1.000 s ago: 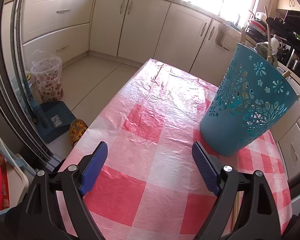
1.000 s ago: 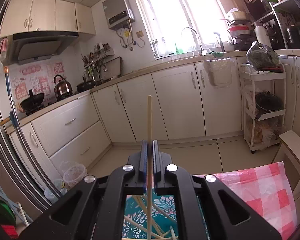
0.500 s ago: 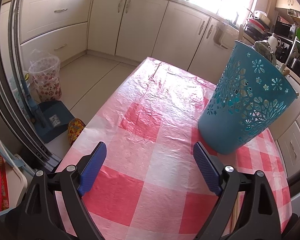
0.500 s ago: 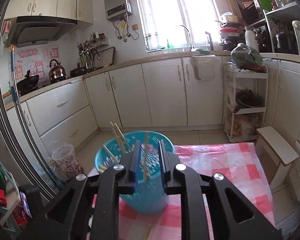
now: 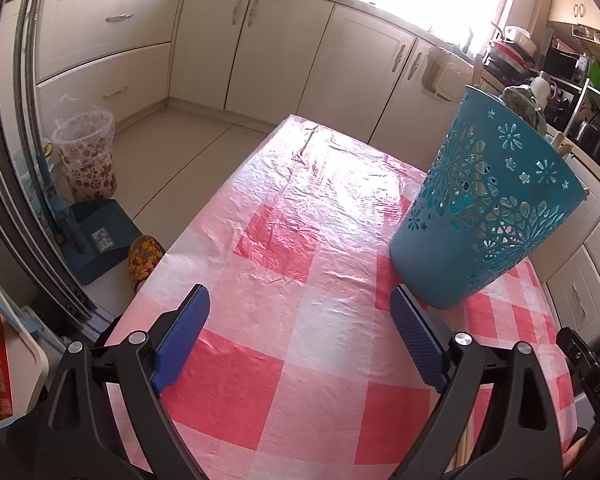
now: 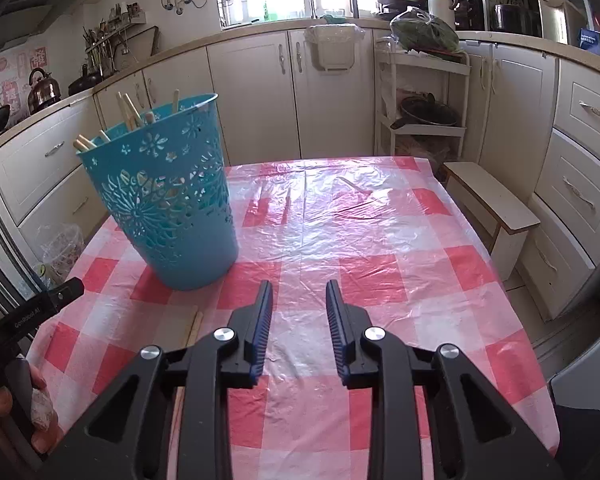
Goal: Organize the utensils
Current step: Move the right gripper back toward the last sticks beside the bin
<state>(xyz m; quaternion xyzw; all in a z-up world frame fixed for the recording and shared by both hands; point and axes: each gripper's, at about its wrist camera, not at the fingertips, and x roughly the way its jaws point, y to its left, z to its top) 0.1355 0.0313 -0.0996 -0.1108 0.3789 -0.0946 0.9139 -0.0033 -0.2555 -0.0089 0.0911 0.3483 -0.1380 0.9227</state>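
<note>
Chopstick dropped in; right tongs freed

On the checked table (image 6: 380, 272) the teal basket (image 6: 160, 200) stands upright, chopsticks (image 6: 130, 112) leaning inside; the one gripped a second ago is no longer held. The left tongs (image 5: 298, 336) are spread wide, holding nothing; the right tongs (image 6: 298, 312), just opening, are empty too. Another chopstick (image 6: 194, 326) is left lying near the basket.

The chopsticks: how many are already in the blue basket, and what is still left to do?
Done: several chopsticks stand in the blue basket. In hand: nothing; the right tool has just been opening and is empty, and the left tool is open. Left: at least one chopstick lies on the checked tablecloth beside the basket.
</note>
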